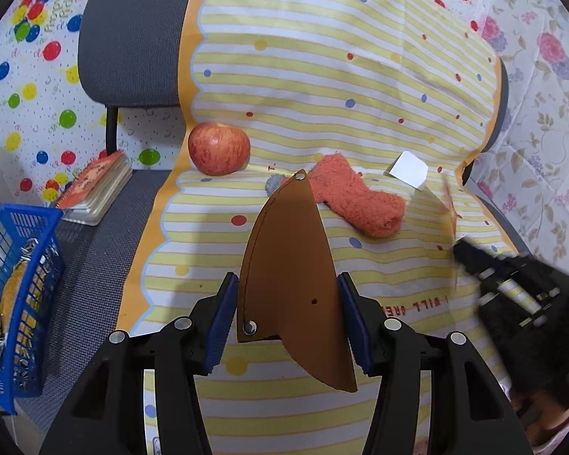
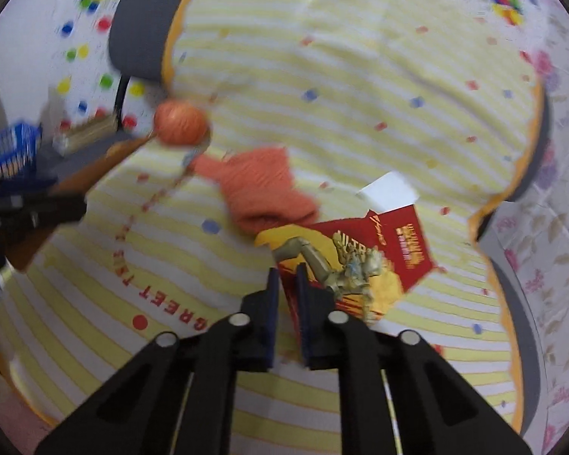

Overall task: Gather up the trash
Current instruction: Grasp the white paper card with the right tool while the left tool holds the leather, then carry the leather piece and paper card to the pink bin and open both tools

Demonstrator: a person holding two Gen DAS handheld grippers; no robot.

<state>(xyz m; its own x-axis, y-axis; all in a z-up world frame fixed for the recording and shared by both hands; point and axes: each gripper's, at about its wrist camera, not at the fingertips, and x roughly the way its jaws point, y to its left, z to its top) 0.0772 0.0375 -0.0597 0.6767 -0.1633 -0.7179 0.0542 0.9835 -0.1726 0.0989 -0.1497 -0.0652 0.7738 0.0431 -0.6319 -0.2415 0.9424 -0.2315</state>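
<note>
Right tongs (image 2: 286, 284) clenched on the edge of a thin red-and-yellow printed wrapper (image 2: 364, 261) beside the orange fuzzy sock (image 2: 261, 189): light, floppy, likely slippery. Left tongs (image 1: 286, 303) grasp a stiff brown leather sheath (image 1: 284, 265).

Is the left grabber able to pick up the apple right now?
Probably not yet. The left gripper is already shut on a brown sheath, so its jaws are full. The path to the apple looks free, but the sheath must be dropped first.

red apple (image 1: 219, 148); orange sock (image 1: 356, 198), book (image 1: 95, 189), striped yellow cloth (image 1: 322, 76)
</note>
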